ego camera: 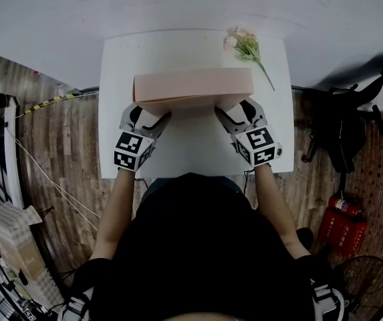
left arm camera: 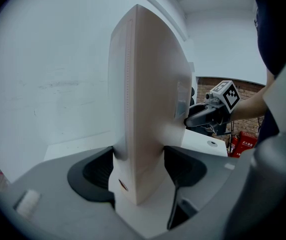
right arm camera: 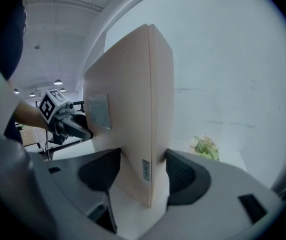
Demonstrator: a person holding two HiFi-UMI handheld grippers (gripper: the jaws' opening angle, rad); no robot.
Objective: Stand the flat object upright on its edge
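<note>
Both tools are gripping the one pink flat box (ego camera: 192, 85) right now. The left tool (ego camera: 152, 117) is clamping its left end and the right tool (ego camera: 234, 112) is clamping the right end, with the jaws partway apart and the box's thickness filling the gap. It's sitting straight ahead of both tools over the white counter (ego camera: 191, 154), long axis running tool to tool, so neither's nearer. One flower sprig (ego camera: 244, 45) is lying beyond the right tool.
</note>
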